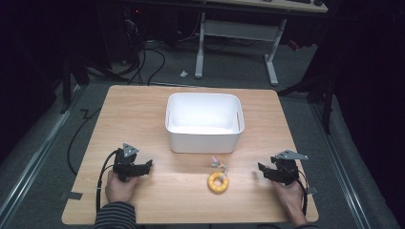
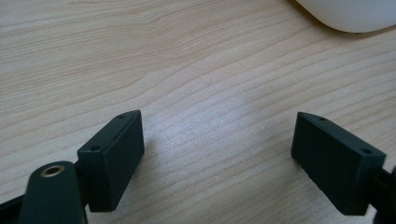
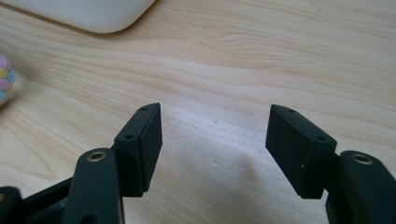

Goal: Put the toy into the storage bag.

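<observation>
White bin (image 1: pixel 204 136), one yellow ring (image 1: pixel 218 182), two grippers

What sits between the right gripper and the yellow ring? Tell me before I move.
Nothing visible. Bare table lies between the open right gripper and the yellow ring. The small pastel object lies just behind the ring, toward the white bin, off that line.

Yellow ring toy (image 1: pixel 218 182) (before white bin (image 1: pixel 204 140))

wooden table (image 1: pixel 143 109) on grey carpet (image 1: pixel 315 143) — white desk frame (image 1: pixel 236 45) behind, black cables (image 1: pixel 143 62) on floor.
</observation>
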### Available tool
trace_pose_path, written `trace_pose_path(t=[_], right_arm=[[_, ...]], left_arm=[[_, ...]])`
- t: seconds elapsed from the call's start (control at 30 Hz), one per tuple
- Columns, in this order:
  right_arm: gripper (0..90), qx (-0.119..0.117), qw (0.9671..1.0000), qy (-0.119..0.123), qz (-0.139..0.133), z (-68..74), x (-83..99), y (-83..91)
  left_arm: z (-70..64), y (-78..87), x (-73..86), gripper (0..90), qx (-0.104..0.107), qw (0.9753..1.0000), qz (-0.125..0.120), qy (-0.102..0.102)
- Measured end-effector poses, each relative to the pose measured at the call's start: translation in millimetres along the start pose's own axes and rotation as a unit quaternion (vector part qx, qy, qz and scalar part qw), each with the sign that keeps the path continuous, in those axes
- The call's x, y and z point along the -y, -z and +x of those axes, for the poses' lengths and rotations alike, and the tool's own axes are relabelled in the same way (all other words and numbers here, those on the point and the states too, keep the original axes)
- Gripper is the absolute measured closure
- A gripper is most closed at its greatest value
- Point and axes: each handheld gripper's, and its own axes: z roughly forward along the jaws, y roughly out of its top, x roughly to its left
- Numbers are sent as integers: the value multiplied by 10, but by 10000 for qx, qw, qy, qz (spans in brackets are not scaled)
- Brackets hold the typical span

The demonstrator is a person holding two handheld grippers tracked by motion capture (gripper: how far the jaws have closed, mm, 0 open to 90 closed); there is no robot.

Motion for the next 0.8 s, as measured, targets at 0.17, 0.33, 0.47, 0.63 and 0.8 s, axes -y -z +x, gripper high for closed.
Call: trace_pose_path(t=[0.17, 0.33, 0.47, 0.63, 0.8], right_arm=[[409, -187, 9998, -20, 8, 78, 19, 10], [423, -260, 9995, 177, 61, 186, 8, 46], [435, -385, 9991, 169, -38, 259, 4, 83], [454, -567, 9976, 407, -47, 393, -67, 119], [498, -821, 9952, 531, 84, 501, -144, 161]], left_arm=[[1, 0, -1, 176, -4, 10000, -1, 5], [1, 0, -1, 176, -6, 10000, 1, 5], [1, 0, -1, 176, -6, 10000, 1, 4], [1, 0, -1, 177, -3, 10000, -1, 8], [4, 1, 0, 178, 5, 10000, -3, 12]])
